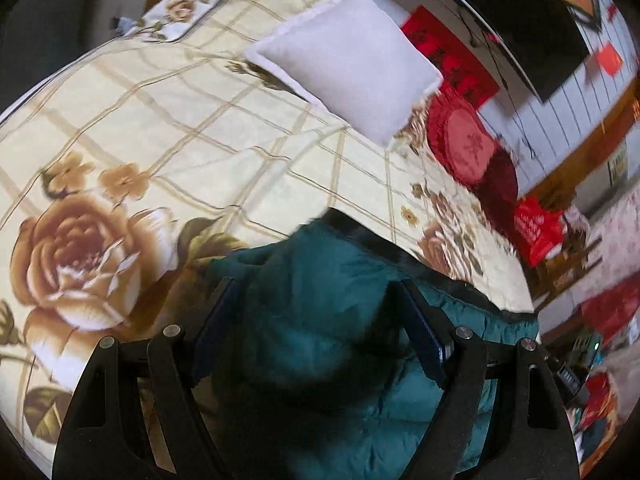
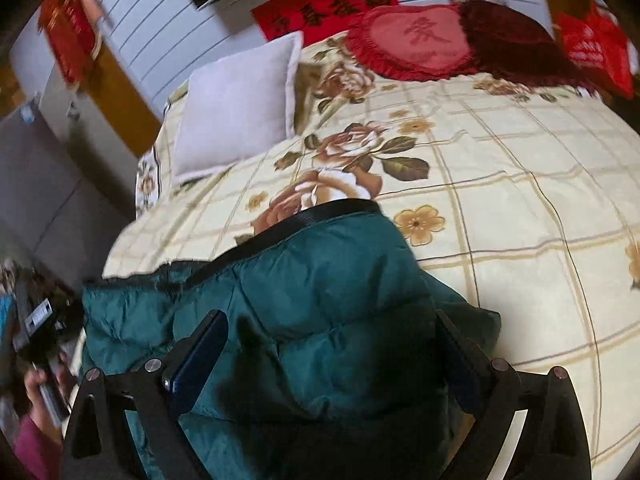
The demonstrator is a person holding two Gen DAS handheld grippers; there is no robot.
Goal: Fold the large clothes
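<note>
Plainly, the teal quilted puffer jacket lay bunched on the cream rose-print bedspread, long axis across both grippers. The left hand-held gripper straddled it, jaws wide; whether it gripped, I couldn't tell. The right hand-held gripper stood released astride it. The red banner's characters were illegible.

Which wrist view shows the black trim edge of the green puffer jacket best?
The right wrist view: the black trim runs unbroken along the far edge of the green puffer jacket, sharp against the floral bedspread. The left wrist view shows only a short, blurred, shadowed stretch.
</note>
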